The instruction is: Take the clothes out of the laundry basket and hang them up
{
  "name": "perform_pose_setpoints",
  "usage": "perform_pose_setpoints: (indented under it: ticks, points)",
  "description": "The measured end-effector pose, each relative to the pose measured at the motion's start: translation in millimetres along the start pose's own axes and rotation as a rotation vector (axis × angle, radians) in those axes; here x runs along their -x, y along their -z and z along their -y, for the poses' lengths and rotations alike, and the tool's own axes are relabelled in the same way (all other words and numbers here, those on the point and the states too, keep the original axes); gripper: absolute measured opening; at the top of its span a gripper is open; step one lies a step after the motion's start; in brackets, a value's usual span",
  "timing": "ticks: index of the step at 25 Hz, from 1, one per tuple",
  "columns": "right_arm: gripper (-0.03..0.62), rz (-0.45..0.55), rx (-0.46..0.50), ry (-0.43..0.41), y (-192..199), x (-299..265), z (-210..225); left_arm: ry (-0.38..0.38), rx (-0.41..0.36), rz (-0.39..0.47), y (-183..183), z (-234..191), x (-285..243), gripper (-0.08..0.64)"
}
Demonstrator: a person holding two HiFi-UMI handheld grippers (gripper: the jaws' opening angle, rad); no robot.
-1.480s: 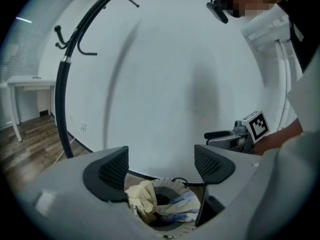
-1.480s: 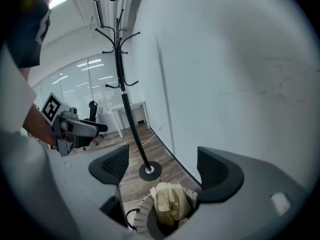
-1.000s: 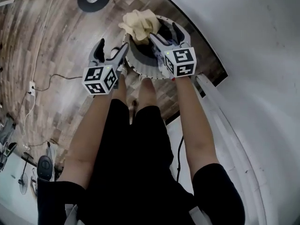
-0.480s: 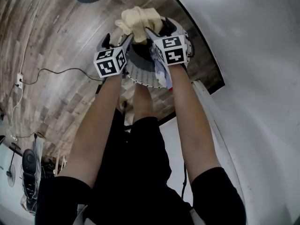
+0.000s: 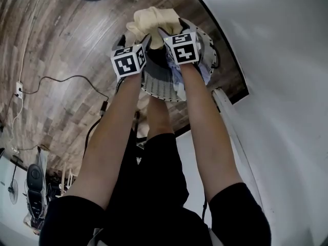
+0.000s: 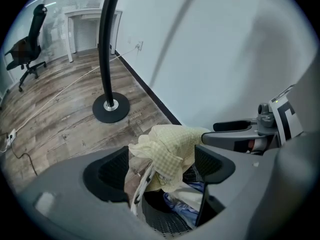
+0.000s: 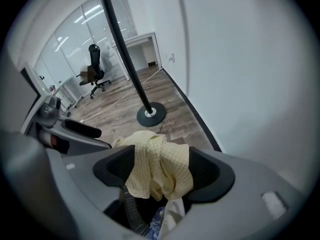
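Two claws, one basket, one stand, one chair. The grey mesh basket (image 5: 160, 87) sits on the wood floor (image 5: 56, 45) at 12 o'clock from the person's arms, with the white wall (image 5: 277, 60) close by at 3 o'clock. One pale yellow cloth (image 5: 151, 20) with a fine check weave lies crumpled on top of the load, heaped above the rim. Under it are blue and white clothes (image 6: 185, 206); I cannot count them. The left claw (image 6: 160, 166) is spread wide, with the yellow cloth between its jaws but not clamped. The right claw (image 7: 157, 169) is also spread. Its jaws have just been closing, and the same cloth fills the gap between them. The two claws are side by side over the basket. The stand's round black base (image 6: 111, 107) is on the floor at 11 o'clock beyond the basket, and the black chair (image 6: 30, 39) is far off at 10 o'clock.
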State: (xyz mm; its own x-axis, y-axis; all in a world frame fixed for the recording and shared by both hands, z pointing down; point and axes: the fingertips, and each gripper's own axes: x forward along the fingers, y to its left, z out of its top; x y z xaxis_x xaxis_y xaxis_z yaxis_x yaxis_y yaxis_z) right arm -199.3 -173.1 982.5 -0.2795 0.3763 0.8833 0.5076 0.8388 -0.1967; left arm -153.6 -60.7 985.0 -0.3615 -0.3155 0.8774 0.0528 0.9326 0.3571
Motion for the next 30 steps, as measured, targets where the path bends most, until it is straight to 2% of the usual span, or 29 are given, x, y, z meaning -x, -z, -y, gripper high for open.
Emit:
perform_pose_setpoints:
  ticks: [8,14,18,21,25,30]
  points:
    - [0.327,-0.038,-0.011,0.016,10,-20,11,0.014,0.019,-0.023,2,0,-26,0.417]
    - [0.288,-0.08,0.089,0.053,14,-29,16,0.015,0.024,-0.036,6,-5,-34,0.373]
    - [0.308,-0.071,0.112,0.081,13,-32,21,0.022,0.051,-0.037,7,-5,-40,0.348]
    - [0.331,-0.062,0.088,0.077,15,-33,25,0.029,0.052,-0.041,7,-2,-45,0.343]
    - [0.29,-0.075,0.09,0.041,15,-35,20,0.04,0.042,-0.045,5,-1,-47,0.251]
    - [0.215,-0.078,0.173,0.062,14,-35,17,0.009,-0.043,-0.023,-2,6,-44,0.153]
